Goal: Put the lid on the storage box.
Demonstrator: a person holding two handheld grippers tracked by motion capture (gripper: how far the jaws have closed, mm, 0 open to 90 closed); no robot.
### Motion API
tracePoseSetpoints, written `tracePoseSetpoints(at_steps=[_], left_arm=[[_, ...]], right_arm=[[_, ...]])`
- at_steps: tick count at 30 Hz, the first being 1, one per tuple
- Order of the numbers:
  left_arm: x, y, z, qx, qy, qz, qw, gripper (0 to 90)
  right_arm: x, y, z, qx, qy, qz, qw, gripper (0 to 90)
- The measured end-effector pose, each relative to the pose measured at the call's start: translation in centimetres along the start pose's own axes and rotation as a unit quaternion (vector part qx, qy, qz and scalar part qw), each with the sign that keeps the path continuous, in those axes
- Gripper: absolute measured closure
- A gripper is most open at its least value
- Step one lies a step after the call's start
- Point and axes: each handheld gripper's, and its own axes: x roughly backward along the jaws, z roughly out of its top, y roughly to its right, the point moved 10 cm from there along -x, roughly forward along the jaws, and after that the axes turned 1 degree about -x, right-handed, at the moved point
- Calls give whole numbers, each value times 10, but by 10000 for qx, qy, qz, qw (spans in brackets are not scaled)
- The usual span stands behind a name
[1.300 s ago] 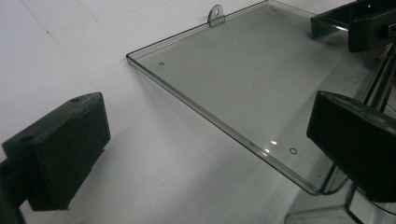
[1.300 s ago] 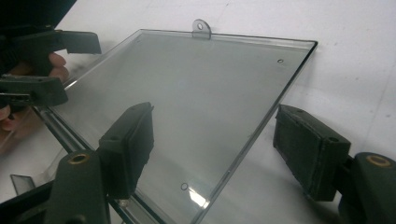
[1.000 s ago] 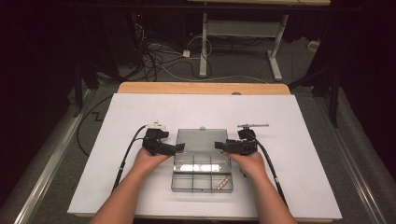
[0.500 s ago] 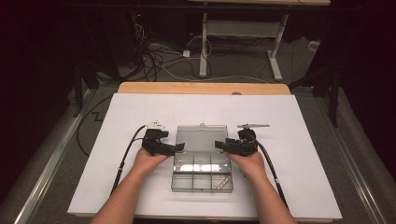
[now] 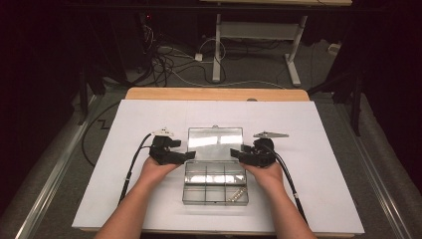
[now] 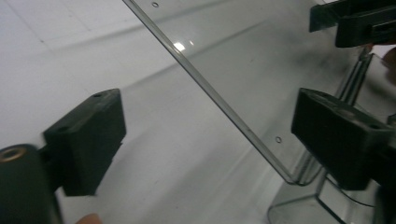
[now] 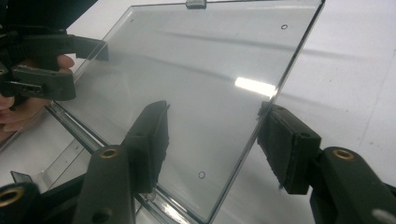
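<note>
A clear plastic compartment box [image 5: 214, 185] lies on the white sheet with its lid [image 5: 215, 137] swung open toward the back. Small metal parts [image 5: 238, 194] sit in its front right compartment. My left gripper [image 5: 188, 155] is at the lid's left edge near the hinge. In the left gripper view its jaws [image 6: 212, 140] stand wide on either side of the lid's edge [image 6: 243, 60] without touching it; they have just been closing. My right gripper [image 5: 236, 152] straddles the lid's right edge [image 7: 201, 79], and its jaws [image 7: 217, 140], also just closing, are still clear of it.
The white sheet [image 5: 318, 149] covers a wooden table whose back edge [image 5: 214, 93] shows. Cables [image 5: 134, 164] trail from both grippers toward the front. Beyond the table are floor cables and the legs of a desk [image 5: 293, 55].
</note>
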Motion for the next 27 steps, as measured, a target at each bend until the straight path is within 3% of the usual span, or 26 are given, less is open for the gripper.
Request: tracePoseSetpoints(at_steps=[9,13,27], left_arm=[[0,13,3,-184,63,-319,9993,306],[0,17,4,-367,118,-289,9988,378],[7,19,10,-536,276,-154,9981,485]], right_arm=[[3,-2,3,210,118,-130,9996,463],[4,-3,2,235,125,-155,9995,465],[11,-4,6,579,234,-298,9976,514]])
